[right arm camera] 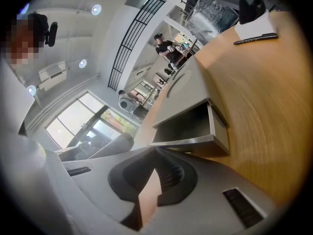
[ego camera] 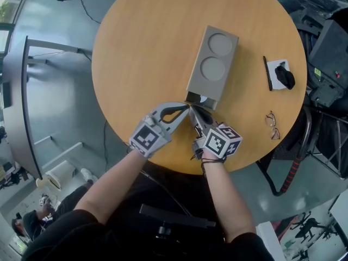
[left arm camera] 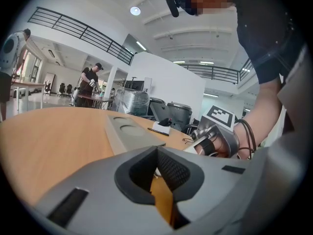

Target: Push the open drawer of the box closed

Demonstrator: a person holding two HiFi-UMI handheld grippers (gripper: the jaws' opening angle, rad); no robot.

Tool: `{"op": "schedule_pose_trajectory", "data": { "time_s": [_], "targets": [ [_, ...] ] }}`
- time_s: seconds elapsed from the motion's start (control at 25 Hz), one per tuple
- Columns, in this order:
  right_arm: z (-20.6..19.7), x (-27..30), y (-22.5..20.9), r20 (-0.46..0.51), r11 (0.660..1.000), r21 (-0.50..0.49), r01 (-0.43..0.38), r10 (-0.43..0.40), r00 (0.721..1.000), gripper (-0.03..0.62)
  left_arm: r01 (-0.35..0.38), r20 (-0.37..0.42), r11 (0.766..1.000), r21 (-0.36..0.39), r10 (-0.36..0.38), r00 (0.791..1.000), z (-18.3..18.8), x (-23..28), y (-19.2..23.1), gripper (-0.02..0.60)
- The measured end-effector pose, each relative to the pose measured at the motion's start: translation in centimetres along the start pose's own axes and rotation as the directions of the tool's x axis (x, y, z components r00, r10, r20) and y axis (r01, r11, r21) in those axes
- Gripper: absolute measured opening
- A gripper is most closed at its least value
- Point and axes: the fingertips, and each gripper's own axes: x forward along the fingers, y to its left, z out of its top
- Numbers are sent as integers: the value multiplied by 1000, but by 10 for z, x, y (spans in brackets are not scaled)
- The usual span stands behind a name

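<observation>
Head view suggests a square push. I'd centre my right gripper [ego camera: 193,113], clenched on nothing, on the open grey metal drawer [ego camera: 200,98] and drive toward one o'clock into the grey rectangular box [ego camera: 213,67]. The drawer lies just beyond its tips at twelve o'clock. My left gripper [ego camera: 186,107] is likewise clenched empty.

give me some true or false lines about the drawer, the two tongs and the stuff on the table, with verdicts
1. The drawer of the grey rectangular box is pushed fully in. False: it stands pulled out.
2. The left tongs are shut with nothing between them. True.
3. The right tongs grip a black pen. False: they are shut and empty; the black pen lies beside a white card.
4. A pair of glasses lies on the round wooden table. True.
</observation>
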Motion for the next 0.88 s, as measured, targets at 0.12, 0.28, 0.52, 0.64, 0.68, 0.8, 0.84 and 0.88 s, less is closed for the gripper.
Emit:
{"op": "schedule_pose_trajectory", "data": {
  "time_s": [0.12,0.28,0.52,0.64,0.68,0.8,0.84,0.88],
  "targets": [
    [3,3,1,-4,1000,-2,1,-1,1000,23,0,-6,1000,2,0,1000,1,1,6,31],
    [8,8,-2,-2,1000,0,1,-1,1000,23,1,-11,1000,1,-1,1000,0,6,13,31],
    [15,11,-8,4,1000,-6,1,-1,1000,23,4,-16,1000,-3,-4,1000,-2,15,17,31],
    [18,13,-10,8,1000,-6,4,-4,1000,23,5,-16,1000,-6,-5,1000,-4,17,20,31],
    [20,14,-11,10,1000,-6,6,-6,1000,23,6,-16,1000,-7,-6,1000,-4,18,21,31],
    [24,15,-14,14,1000,-8,11,-11,1000,23,8,-20,1000,-9,-9,1000,-5,21,23,31],
    [25,16,-15,15,1000,-10,12,-12,1000,23,8,-21,1000,-8,-8,1000,-6,22,25,31],
    [26,16,-16,15,1000,-11,14,-13,1000,23,7,-22,1000,-7,-7,1000,-8,22,26,31]
  ]
}}
